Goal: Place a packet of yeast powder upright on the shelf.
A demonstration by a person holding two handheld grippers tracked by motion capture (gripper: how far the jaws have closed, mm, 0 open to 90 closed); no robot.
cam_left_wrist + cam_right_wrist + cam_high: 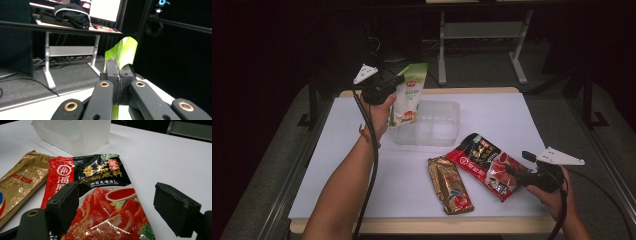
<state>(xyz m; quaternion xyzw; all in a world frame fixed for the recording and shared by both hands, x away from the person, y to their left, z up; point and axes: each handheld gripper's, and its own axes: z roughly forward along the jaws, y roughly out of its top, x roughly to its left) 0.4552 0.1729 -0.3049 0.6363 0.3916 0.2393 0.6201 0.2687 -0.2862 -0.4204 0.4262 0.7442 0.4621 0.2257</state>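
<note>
Green-topped pouch [123, 51] mostly hidden in left gripper view: just its upper flap clears the closed jaws, a sliver shows below between the linkage, print unreadable. In high view its top edge sits behind the left gripper [388, 90]. Red sauce pouch [100, 202] cut off by the bottom edge in right gripper view, lower left corner behind one of the fingers [62, 206]. Gold packet [20, 182] cut off at the left edge. Clear container [72, 132] cropped at the top. Small print on all packets in high view too small to read. Room beyond the table [492, 115] too dark to make out.

High overhead view; two close gripper views sharing white table [492, 125].
</note>
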